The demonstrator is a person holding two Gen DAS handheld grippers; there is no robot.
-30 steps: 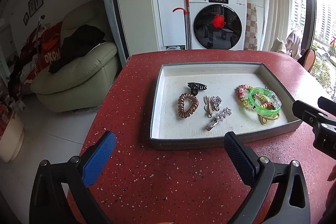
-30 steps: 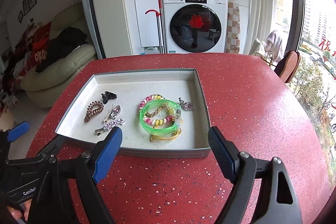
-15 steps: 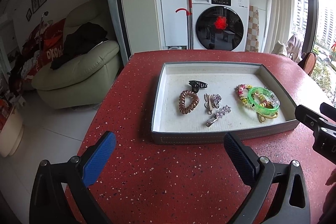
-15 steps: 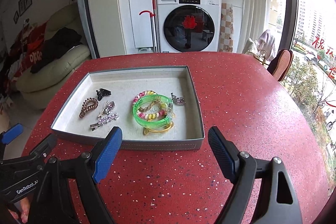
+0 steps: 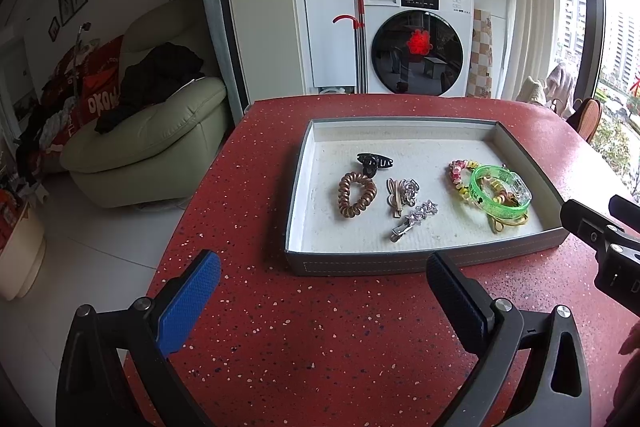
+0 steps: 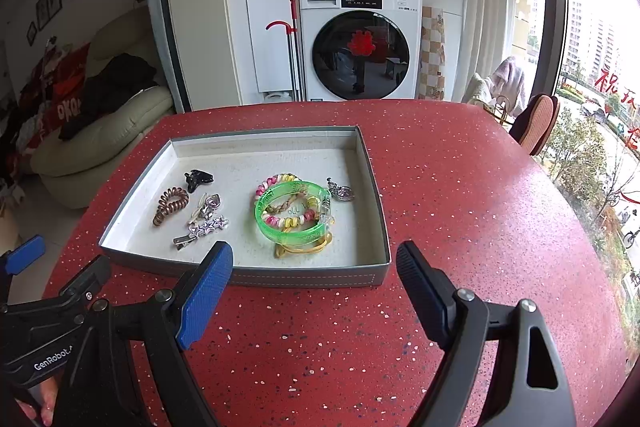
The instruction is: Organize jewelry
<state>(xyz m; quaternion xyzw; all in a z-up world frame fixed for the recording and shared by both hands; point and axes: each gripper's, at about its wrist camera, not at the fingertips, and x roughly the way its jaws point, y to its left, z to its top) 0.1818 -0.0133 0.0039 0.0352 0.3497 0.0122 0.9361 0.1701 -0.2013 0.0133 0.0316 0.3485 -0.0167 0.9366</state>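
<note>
A grey tray [image 5: 420, 261] [image 6: 312, 277] sits on the red table. In it lie a green bangle [image 5: 502, 193] [image 6: 294, 213] over a pink-yellow coil tie [image 5: 458, 173], a yellow band [image 6: 304, 249], a charm [image 6: 340, 191], a brown coil tie [image 5: 356, 195] [image 6: 170, 205], a black claw clip [image 5: 374, 161] [image 6: 198, 179] and silver hair clips [image 5: 414, 219] [image 6: 202, 231]. My left gripper [image 5: 320, 291] is open and empty, short of the tray's near wall. My right gripper [image 6: 314, 287] is open and empty at the near wall.
The red speckled table [image 5: 320, 347] [image 6: 460, 187] ends at a rounded left edge [image 5: 192, 211]. A cream sofa [image 5: 140, 143] stands left. A washer-dryer stack [image 6: 360, 43] stands behind, a chair [image 6: 536, 123] at the right by the window.
Both grippers have drawn back from the tray, which now sits farther off in both views. Both stay open. The jewelry has not moved.
</note>
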